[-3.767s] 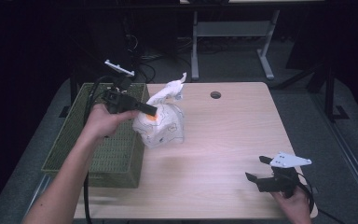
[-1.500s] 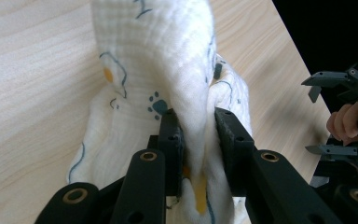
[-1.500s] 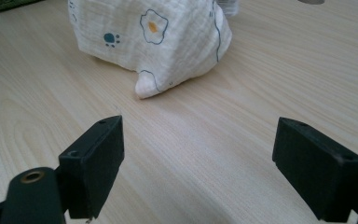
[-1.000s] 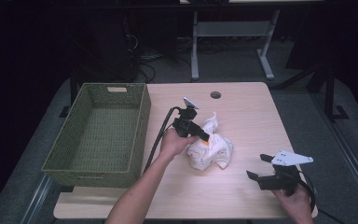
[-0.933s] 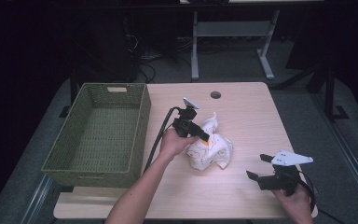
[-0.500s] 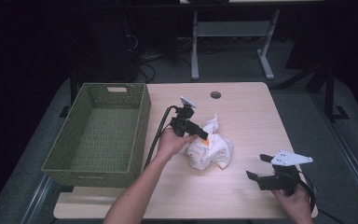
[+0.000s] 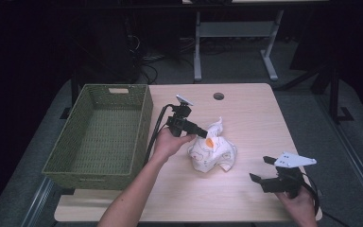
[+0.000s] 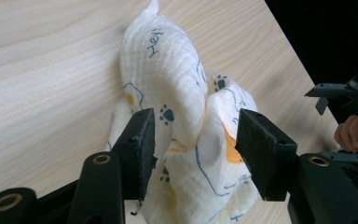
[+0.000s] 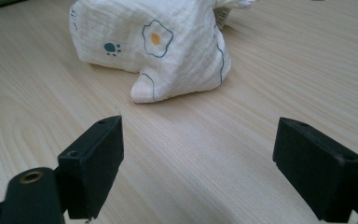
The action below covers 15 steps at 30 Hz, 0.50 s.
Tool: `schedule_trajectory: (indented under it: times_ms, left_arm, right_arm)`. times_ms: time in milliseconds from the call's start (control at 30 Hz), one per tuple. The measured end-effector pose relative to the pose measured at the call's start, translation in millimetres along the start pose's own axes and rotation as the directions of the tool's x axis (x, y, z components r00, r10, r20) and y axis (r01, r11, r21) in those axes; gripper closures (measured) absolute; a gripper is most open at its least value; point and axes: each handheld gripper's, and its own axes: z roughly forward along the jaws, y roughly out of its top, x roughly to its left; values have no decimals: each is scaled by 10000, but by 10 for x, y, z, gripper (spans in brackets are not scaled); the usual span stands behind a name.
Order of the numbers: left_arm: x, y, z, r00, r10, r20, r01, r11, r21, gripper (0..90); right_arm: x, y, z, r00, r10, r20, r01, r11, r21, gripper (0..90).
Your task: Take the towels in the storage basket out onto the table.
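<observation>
Two grippers at work: left gripper [image 8: 193,154], jaws just opening, letting go of crumpled cloth [image 7: 212,152]; best lifted clear, unsnagged. Right gripper [image 9: 214,168] wide open, empty.

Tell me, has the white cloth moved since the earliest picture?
Yes. The white cloth went right, from beside the basket to the table middle.

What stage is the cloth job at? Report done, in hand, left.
Done: the cloth lies bunched on the table, outside the basket. In hand: the left tongs have just been opening around it. Left: probably spreading or folding; the right tongs wait open.
</observation>
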Motion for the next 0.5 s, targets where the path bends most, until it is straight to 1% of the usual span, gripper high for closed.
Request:
schedule_trajectory:
  times_ms: [67, 100, 333, 433, 500]
  left_arm:
    - [-6, -6, -24, 10000, 2, -18, -2, 10000, -57, 452]
    - [-6, -11, -37, 10000, 30, -16, -30, 10000, -91, 451]
    - [-24, -55, -113, 9999, 128, -17, -128, 9996, -242, 431]
    - [-36, -87, -142, 9999, 147, 68, -144, 9993, -332, 412]
    - [-53, -108, -167, 9997, 257, 34, -255, 9990, -353, 411]
  right_arm:
    - [1, 1, 2, 10000, 66, -6, -66, 10000, 62, 157]
    - [-4, 1, 5, 10000, 10, -8, -10, 10000, 20, 157]
    - [-11, 0, 4, 10000, 48, 3, -48, 10000, 22, 156]
    - [-18, 1, 5, 10000, 53, 5, -53, 10000, 2, 156]
    - [-21, 1, 6, 10000, 76, -18, -76, 10000, 21, 156]
